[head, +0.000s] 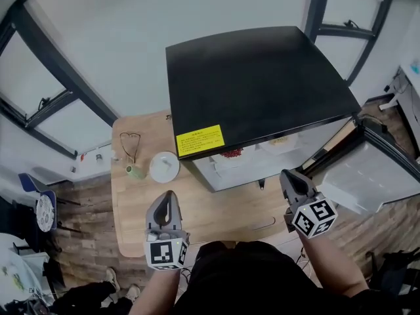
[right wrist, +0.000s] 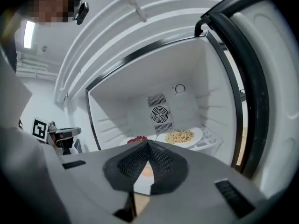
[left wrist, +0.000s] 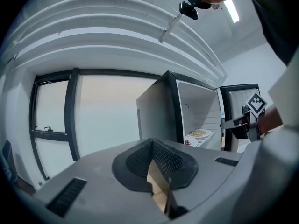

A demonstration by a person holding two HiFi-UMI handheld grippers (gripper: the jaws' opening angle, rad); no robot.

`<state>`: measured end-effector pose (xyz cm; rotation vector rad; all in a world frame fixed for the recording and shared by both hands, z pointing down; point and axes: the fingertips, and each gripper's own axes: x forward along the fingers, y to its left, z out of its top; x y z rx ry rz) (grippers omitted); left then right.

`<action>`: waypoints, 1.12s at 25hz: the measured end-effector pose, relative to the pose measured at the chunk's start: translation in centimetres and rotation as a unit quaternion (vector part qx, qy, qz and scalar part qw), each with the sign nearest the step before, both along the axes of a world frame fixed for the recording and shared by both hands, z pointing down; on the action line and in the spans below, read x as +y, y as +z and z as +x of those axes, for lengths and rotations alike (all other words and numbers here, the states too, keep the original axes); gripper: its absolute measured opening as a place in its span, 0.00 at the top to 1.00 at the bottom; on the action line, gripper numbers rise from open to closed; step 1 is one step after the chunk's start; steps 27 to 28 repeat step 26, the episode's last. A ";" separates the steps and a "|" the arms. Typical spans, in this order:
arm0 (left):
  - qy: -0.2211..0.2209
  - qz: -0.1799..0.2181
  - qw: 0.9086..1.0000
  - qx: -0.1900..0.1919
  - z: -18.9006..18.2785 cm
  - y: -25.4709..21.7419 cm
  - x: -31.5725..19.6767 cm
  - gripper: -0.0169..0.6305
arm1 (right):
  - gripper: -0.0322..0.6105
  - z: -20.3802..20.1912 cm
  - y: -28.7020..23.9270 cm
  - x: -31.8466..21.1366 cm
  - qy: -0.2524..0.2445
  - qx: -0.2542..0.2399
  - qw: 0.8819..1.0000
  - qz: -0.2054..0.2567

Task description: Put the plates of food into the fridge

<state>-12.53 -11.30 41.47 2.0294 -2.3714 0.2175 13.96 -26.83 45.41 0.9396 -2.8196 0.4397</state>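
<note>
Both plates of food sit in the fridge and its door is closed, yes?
No: the fridge door hangs open, as the head view shows. The plate of red food and the plate of pale food do sit inside the fridge.

Shelves: in the head view the black top of the white fridge (head: 256, 84) covers nearly all of the inside; only a front strip shows.
Red food: the white plate with a dark red heap (right wrist: 137, 139) is hidden along its near side behind the right gripper (right wrist: 148, 149).
Pale food: the white plate of pale yellow crumbly food (right wrist: 180, 136) holds possibly rice or noodles; too small to tell.
Door: the white-lined open fridge door (head: 374, 176) is cut off by the head view's right edge.
Green thing: the small green object (head: 135, 172) beside the round white dish (head: 164, 167) is too small to name.
Table: the near edge of the wooden table (head: 216, 209) is hidden under the person's dark clothing (head: 249, 274).
</note>
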 end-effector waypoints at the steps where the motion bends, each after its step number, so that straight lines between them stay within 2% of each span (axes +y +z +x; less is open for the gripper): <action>1: 0.004 0.000 1.000 -0.001 0.2 0.1 0.0 0.97 | 0.92 0.2 -0.5 0.1 0.000 0.005 1.000 0.010; 8: 0.009 -0.004 1.000 0.003 0.4 0.7 -0.9 0.97 | 0.92 0.7 -2.2 -0.7 0.008 0.017 0.999 0.041; 22: 0.002 -0.023 1.000 0.004 0.2 1.6 -1.3 0.97 | 0.92 -0.1 -0.6 -1.7 -0.004 0.030 0.999 0.038; 28: 0.015 -0.032 0.999 0.003 0.9 1.7 -1.8 0.97 | 0.92 0.5 -0.5 -1.6 0.002 0.032 0.999 0.033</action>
